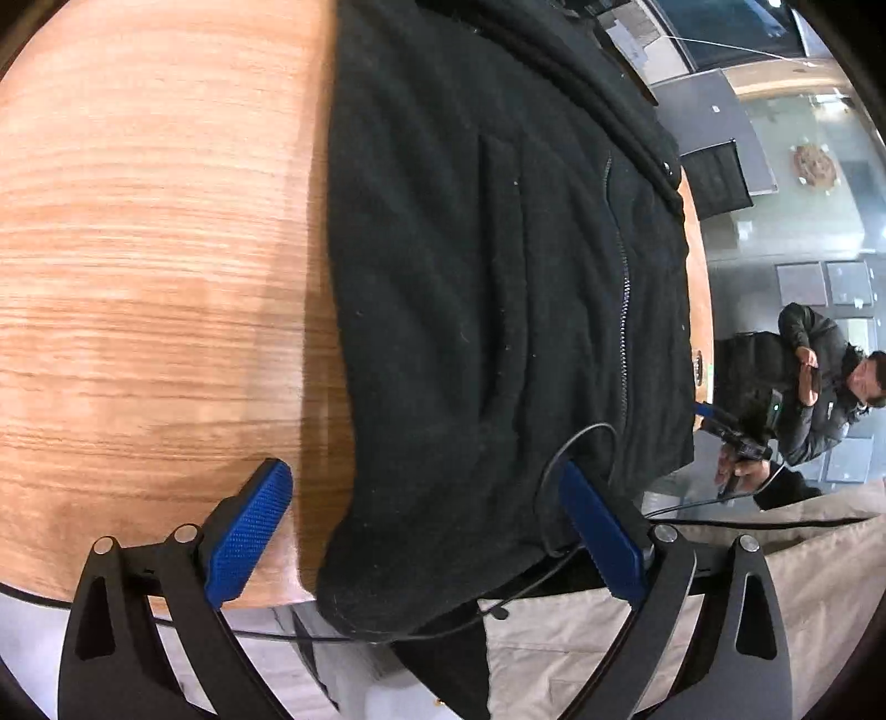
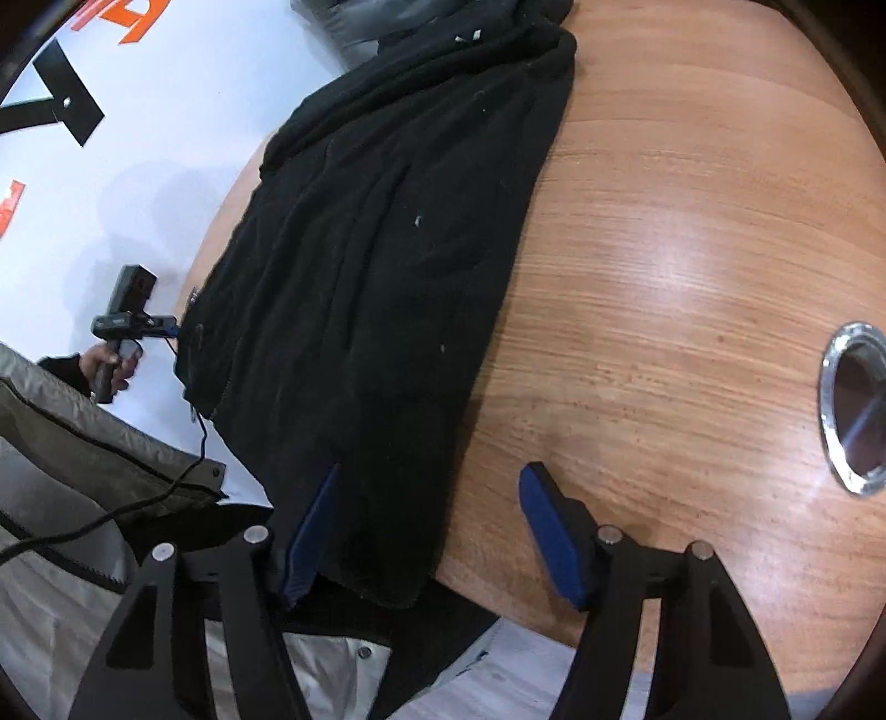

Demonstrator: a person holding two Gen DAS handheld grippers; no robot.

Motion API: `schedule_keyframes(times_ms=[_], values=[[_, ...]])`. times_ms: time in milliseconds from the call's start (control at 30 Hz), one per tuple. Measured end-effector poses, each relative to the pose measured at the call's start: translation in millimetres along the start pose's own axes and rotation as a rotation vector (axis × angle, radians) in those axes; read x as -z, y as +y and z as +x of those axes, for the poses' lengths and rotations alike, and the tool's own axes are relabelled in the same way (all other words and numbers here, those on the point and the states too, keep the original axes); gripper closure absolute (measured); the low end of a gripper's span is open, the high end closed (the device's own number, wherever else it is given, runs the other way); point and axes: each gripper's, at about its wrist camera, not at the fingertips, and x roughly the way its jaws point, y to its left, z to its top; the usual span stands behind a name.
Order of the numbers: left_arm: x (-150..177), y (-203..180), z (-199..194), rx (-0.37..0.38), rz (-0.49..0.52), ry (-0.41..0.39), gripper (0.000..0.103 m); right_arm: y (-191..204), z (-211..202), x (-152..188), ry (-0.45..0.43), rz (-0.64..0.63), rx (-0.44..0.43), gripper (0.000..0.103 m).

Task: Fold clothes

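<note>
A black fleece jacket [image 1: 498, 310] lies flat on the wooden table [image 1: 138, 249], its hem at the near edge toward six o'clock. The left tongs [image 1: 426, 537] gape wide astride one hem corner, pads not pressing. The right tongs [image 2: 432, 531] stand open astride the other corner, gripping nothing.

No complete word, number or brand name could be read in either view. In the right wrist view, the white surface [image 2: 183, 144] beyond the table carried cropped orange lettering [image 2: 119, 25] at the top edge and a large black angular mark [image 2: 66, 105], both cut off and illegible. A further orange fragment [image 2: 10, 207] stood at the left edge.
</note>
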Motion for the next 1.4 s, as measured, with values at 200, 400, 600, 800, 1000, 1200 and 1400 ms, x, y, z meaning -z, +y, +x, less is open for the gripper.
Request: schedule_keyframes(times_ms=[200, 400, 600, 800, 1000, 1200, 1400], values=[[-2.4, -2.3, 0.0, 0.006, 0.045, 0.023, 0.001, 8.0, 16.3, -9.6, 0.017, -0.014, -0.082, 0.044], [-2.4, -0.5, 14.0, 0.054, 0.043, 0.097, 0.064, 20.1, 43.6, -11.4, 0.046, -0.006, -0.117, 0.086], [-3.3, 10.6, 17.5, 0.077, -0.01, 0.149, 0.092, 24.7, 36.5, -17.8, 0.081, 0.045, -0.1, 0.092], [-8.8, -3.8, -16.3, 0.223, -0.075, 0.048, 0.096, 63.2, -18.3, -38.8, -0.011, -0.075, -0.134, 0.093], [-28.6, -38.4, -62.8, 0.407, -0.17, -0.177, 0.096, 104.0, -76.4, -96.0, -0.193, -0.214, -0.164, 0.093], [-65.5, -66.9, -87.0, 0.521, -0.22, -0.335, 0.096, 106.2, -102.8, -160.1, -0.328, -0.286, -0.216, 0.093], [-111.6, -72.3, -115.9, 0.61, -0.259, -0.478, 0.095, 104.6, -108.4, -219.9, -0.402, -0.304, -0.176, 0.093]])
